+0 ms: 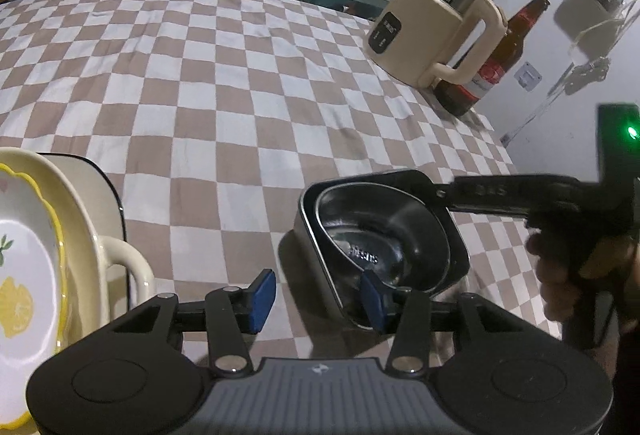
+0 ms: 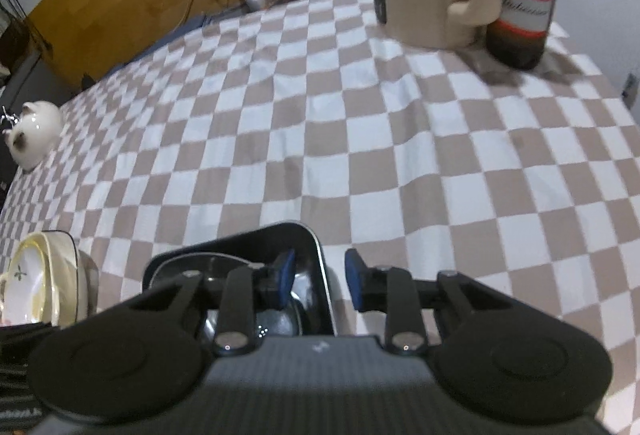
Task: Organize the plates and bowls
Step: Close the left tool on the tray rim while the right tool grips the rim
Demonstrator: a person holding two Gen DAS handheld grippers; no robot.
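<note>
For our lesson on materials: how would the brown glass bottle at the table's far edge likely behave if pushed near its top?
The bottle stands tall on a narrow base, so it would probably tip rather than slide. Its round body suggests it would then roll, perhaps off the table, since it sits near the edge. Being glass, it could break.

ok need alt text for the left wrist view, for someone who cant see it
Two nested steel trays sit on a checkered tablecloth, the left gripper open at their near rim and the right gripper reaching their far corner. Stacked plates lie left; a cream kettle and a beer bottle stand behind.
</note>
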